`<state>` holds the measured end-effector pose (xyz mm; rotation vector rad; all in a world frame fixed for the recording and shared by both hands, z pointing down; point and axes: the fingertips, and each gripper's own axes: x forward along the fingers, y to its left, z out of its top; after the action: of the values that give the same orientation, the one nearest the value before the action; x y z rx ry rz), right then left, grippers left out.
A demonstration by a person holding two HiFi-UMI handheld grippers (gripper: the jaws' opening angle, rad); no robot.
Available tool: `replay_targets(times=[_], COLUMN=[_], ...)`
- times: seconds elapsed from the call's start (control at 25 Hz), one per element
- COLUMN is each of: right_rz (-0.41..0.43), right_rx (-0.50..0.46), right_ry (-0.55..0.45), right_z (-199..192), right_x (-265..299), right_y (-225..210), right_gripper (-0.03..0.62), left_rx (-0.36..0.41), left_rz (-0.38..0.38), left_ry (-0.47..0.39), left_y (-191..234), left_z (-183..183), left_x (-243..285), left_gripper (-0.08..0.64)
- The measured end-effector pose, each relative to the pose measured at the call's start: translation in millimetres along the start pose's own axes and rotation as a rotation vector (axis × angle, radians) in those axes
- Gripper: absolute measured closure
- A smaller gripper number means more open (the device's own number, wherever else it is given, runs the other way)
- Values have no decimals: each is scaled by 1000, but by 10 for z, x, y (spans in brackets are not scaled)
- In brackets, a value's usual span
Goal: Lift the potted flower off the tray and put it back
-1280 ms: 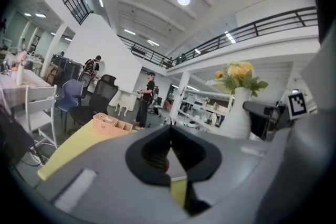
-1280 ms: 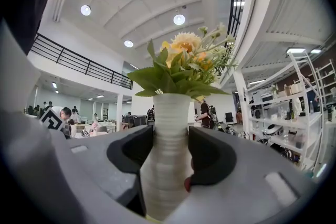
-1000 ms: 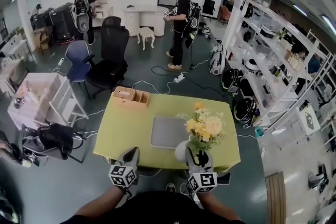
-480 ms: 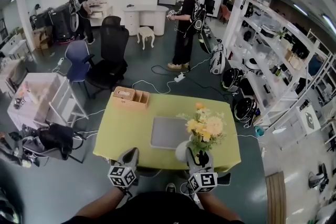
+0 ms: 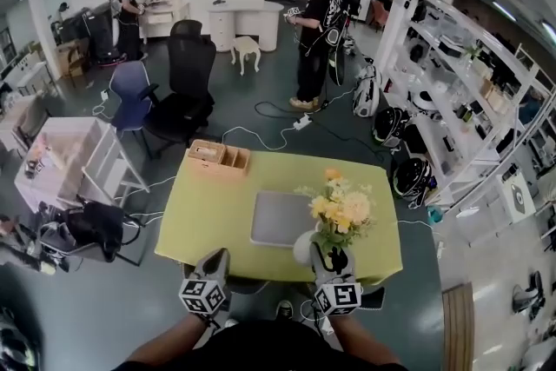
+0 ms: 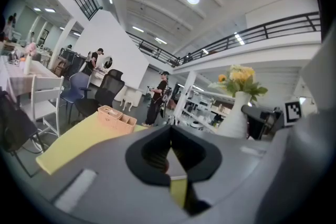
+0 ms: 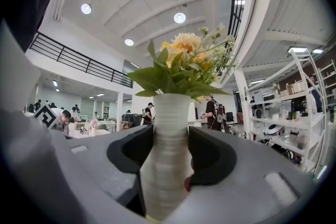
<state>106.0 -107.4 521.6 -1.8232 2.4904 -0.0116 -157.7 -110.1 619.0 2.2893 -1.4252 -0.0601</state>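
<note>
Where the yellow-green table (image 5: 200,221) spreads under the head view, a grey tray (image 5: 278,217) lies flat at its middle. The potted flower (image 5: 340,211) stands at the tray's near right corner, its white ribbed pot clamped between the jaws of the right gripper (image 5: 330,261); whether it touches the table I cannot tell. A wooden box (image 5: 219,159) sits at the far edge. The left gripper (image 6: 169,152) hovers by the near edge, jaws pressed together, empty.

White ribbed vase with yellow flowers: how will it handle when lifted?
Probably top-heavy: the tall yellow bouquet spreads wider than the white ribbed vase, so it may tip. The ribs likely help the right gripper hold it. Looks rigid, possibly breakable.
</note>
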Motion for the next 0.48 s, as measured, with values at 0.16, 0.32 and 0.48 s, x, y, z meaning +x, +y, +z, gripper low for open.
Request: replay_targets(times=[0.16,0.32,0.48], right_rz=[14,24,41], right_rx=[-14,-3,7], right_ry=[5,16,36], right_z=[-91,-241,-406], right_x=[160,359,588], right_y=[-124,-288,-441], right_gripper=[379,379,379], left_rx=[-9,-15,-20], left_rz=[23,50,94], left_ry=[29,55,73], left_y=[31,65,123], left_z=[-134,-247,-331], left_x=[64,165,228], left_gripper=[552,552,552])
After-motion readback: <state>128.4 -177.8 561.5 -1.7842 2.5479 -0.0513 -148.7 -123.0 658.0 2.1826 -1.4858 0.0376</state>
